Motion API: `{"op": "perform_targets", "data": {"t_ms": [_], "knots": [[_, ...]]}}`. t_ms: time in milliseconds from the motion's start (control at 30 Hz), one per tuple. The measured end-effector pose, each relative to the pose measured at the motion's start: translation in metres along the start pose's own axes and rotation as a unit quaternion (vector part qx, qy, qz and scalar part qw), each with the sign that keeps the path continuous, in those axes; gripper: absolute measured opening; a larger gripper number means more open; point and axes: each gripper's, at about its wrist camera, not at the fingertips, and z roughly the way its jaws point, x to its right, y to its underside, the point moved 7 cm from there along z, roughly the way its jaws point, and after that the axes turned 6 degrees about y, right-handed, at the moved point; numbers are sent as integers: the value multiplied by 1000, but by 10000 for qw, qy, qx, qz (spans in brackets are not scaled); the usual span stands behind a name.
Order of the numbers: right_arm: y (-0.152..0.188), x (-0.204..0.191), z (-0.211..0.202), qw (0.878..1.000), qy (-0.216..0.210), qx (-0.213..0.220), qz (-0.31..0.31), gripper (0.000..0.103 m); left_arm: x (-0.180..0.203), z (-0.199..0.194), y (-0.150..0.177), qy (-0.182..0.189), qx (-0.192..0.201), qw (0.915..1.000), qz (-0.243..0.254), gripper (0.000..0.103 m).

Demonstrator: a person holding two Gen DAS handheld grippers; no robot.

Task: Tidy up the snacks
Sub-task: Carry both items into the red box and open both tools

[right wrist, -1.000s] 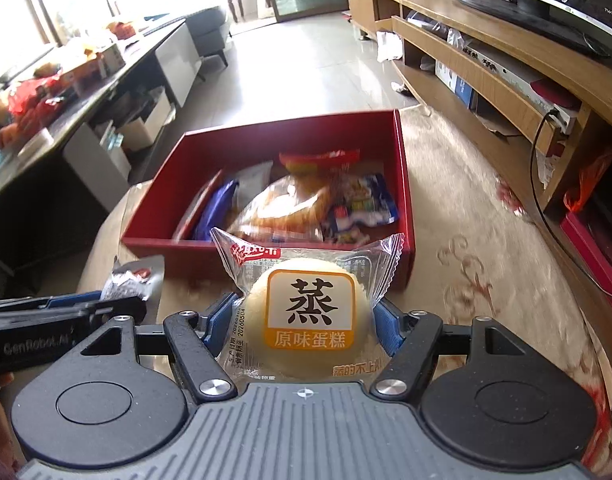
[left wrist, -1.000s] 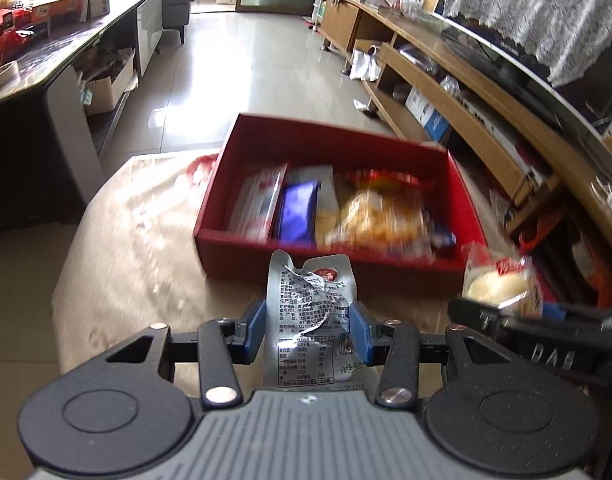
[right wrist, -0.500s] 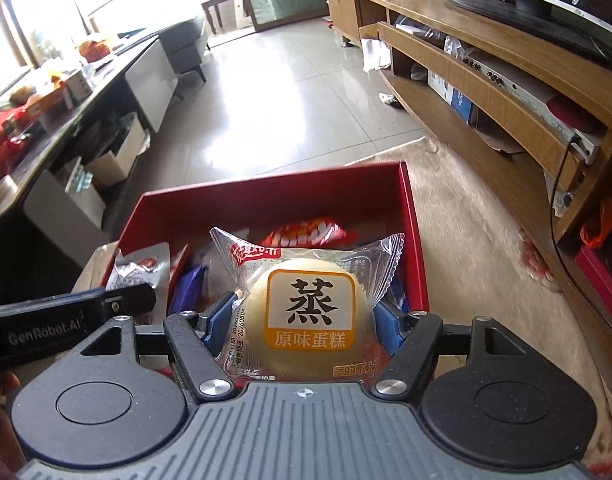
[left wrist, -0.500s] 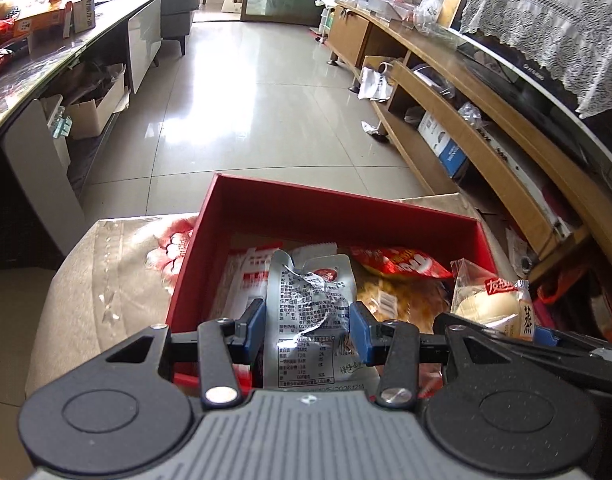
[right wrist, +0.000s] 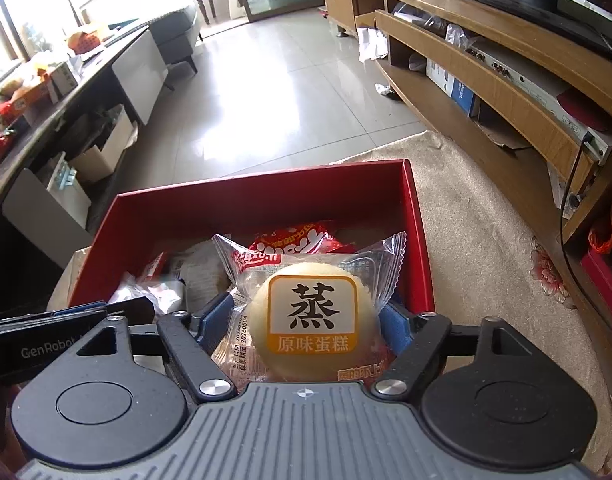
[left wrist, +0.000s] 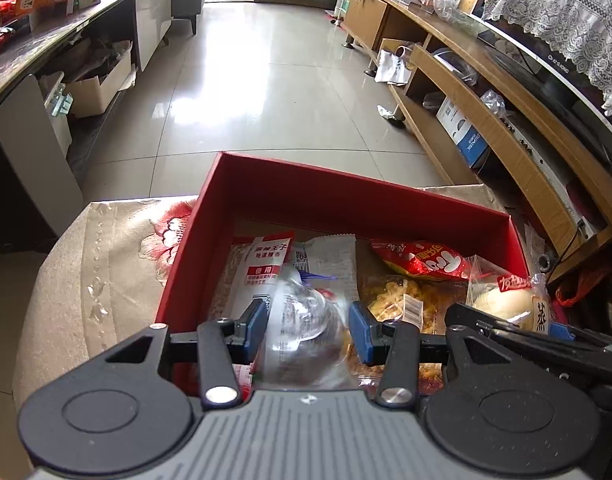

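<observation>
You carried both snacks over the red box [right wrist: 415, 216]: your right gripper [right wrist: 304, 320] had just been opening around the steamed cake [right wrist: 311, 316], while your left gripper's [left wrist: 307, 330] pads stood apart, the blurred silver pouch [left wrist: 302, 332] dropping free.

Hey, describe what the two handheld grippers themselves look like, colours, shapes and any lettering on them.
Both look alike. The left gripper and right gripper each have a grey ribbed body, black linkage arms with silver rivets, two round black discs at the sides, and blue pads on the jaws. A small compass-like mark sits on each grey body. The left gripper's black side, seen from the right wrist, carries white "GenRobot" lettering.
</observation>
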Motion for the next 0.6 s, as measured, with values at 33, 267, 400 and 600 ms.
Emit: {"op": "perform_targets", "data": {"t_ms": [33, 267, 400, 600], "knots": [[0, -1, 0, 10000, 3, -3, -28, 85, -1, -1, 0, 11, 3, 10000, -23, 40], [-1, -1, 0, 10000, -21, 41, -10, 86, -3, -6, -2, 64, 25, 10000, -71, 41], [-4, -2, -1, 9999, -55, 139, 4, 86, -4, -11, -4, 100, 61, 9999, -82, 42], [-6, 1, -6, 9997, -75, 230, 17, 89, -3, -16, -3, 163, 83, 9998, -83, 44]]}}
